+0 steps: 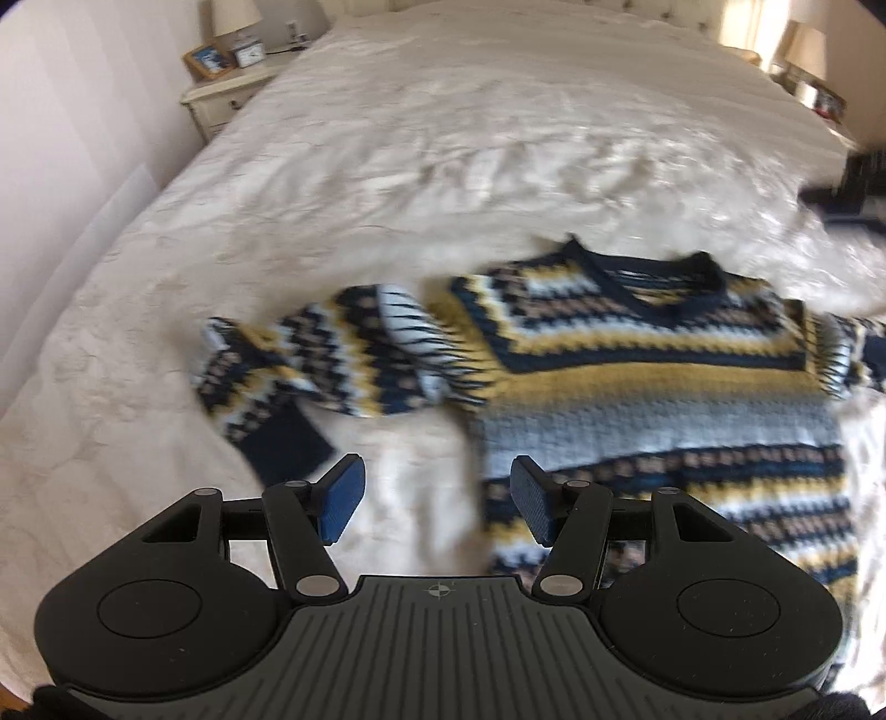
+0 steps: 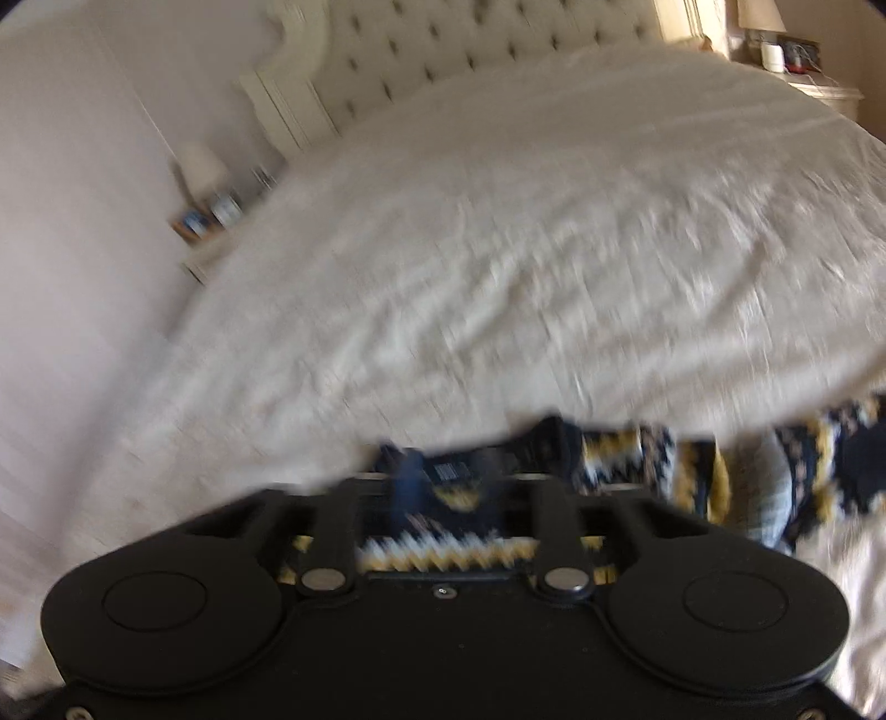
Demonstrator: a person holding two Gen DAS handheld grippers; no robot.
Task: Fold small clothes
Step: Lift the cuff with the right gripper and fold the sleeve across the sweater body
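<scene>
A small knitted sweater (image 1: 653, 387) with navy, yellow, white and grey bands lies face up on the white bedspread (image 1: 415, 166), neck pointing away. Its left sleeve (image 1: 310, 365) is bent, with the navy cuff (image 1: 288, 443) close in front of my left gripper (image 1: 437, 498). The left gripper is open and empty, hovering over bare bedspread between cuff and sweater body. In the blurred right wrist view, my right gripper (image 2: 443, 482) sits right over the sweater (image 2: 448, 548). Its fingers are hard to make out against the knit. A part of the sweater (image 2: 803, 471) trails off to the right.
A bedside table (image 1: 227, 94) with a lamp, a clock and a framed picture stands at the far left of the bed. A tufted headboard (image 2: 470, 50) is at the far end. Another bedside table (image 2: 814, 83) stands at the far right. A dark object (image 1: 853, 188) shows at the right edge.
</scene>
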